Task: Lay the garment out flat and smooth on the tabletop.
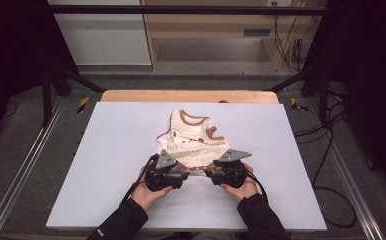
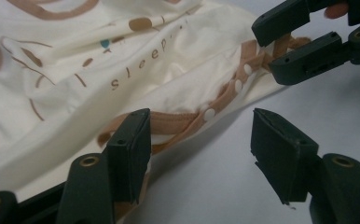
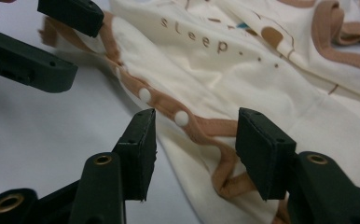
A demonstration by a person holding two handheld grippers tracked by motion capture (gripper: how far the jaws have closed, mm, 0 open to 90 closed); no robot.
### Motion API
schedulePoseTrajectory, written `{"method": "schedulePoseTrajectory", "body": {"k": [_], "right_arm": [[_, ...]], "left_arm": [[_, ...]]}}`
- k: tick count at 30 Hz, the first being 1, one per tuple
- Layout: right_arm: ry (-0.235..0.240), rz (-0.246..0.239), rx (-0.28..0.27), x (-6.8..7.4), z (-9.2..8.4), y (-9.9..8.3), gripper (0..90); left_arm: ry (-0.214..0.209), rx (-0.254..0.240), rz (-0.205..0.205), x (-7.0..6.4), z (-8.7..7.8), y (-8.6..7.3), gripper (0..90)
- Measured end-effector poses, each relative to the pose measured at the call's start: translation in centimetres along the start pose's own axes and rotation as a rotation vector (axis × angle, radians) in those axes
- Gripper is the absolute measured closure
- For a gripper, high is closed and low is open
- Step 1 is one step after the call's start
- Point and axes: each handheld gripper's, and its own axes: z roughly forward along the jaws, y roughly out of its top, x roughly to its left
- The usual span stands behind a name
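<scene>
A cream baby bodysuit [image 1: 191, 137] with brown trim lies crumpled on the white table top [image 1: 106, 165], neck opening at the far end. Both grippers sit at its near hem, facing each other. My left gripper [image 1: 185, 174] [image 2: 201, 149] is open, one jaw over the brown snap strip [image 2: 215, 109], the other over bare table. My right gripper [image 1: 209, 174] [image 3: 197, 144] is open too, and the snap strip [image 3: 182, 118] runs between its jaws. The left gripper view shows the right gripper [image 2: 285, 44] straddling the strip's end. The right gripper view shows the left gripper [image 3: 61, 42] at the hem's other corner.
A wooden edge [image 1: 188, 96] borders the table's far side. Metal frame rails [image 1: 26, 160] run along both sides. Cables [image 1: 326, 150] lie on the floor at the right, and a cabinet [image 1: 206, 30] stands behind.
</scene>
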Motion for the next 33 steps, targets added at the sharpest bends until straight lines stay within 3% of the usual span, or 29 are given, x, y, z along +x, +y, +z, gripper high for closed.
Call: {"method": "schedulePoseTrajectory", "body": {"k": [2, 5, 7, 11, 16, 18, 21, 25, 28, 31, 33], "right_arm": [[-0.009, 0.000, 0.017, -0.3, 0.5, -0.2, 52.6], [-0.010, -0.006, 0.034, -0.5, 1.2, -0.4, 58.9], [-0.025, -0.016, 0.033, -0.6, 1.5, -0.4, 68.4], [-0.015, 0.006, 0.024, -0.8, 1.4, -0.3, 80.9], [0.006, 0.004, 0.026, -0.8, 1.3, -0.1, 86.0], [0.019, 0.005, 0.017, -0.7, 1.0, 0.1, 86.6], [0.050, -0.002, -0.003, -0.4, -0.1, 0.6, 86.8], [0.113, -0.021, -0.024, 0.8, -2.3, 1.4, 86.7], [0.173, -0.058, -0.009, 2.5, -4.2, 1.6, 86.2], [0.220, -0.103, 0.033, 4.6, -5.7, 1.0, 85.4], [0.246, -0.092, 0.058, 5.7, -6.1, 0.2, 84.3]], "left_arm": [[0.032, 0.020, 0.031, 0.0, 0.9, -0.2, 44.4], [0.056, 0.019, 0.026, 0.3, 1.7, -0.2, 53.8], [0.072, 0.012, 0.025, 0.6, 1.8, -0.2, 60.9], [0.066, 0.026, 0.001, 1.0, 2.2, -0.1, 73.0], [0.044, 0.047, -0.002, 1.0, 2.4, -0.1, 88.4], [0.033, 0.051, 0.007, 1.0, 2.1, 0.0, 88.9], [-0.002, 0.026, 0.008, 0.9, 0.5, 0.3, 89.2], [-0.058, 0.001, 0.016, 0.3, -3.3, 0.8, 89.2], [-0.106, 0.034, 0.040, -0.9, -6.7, 0.7, 89.2], [-0.137, 0.072, 0.062, -2.3, -8.6, -0.4, 89.2], [-0.157, 0.102, 0.066, -3.5, -8.9, -1.6, 89.1]]}}
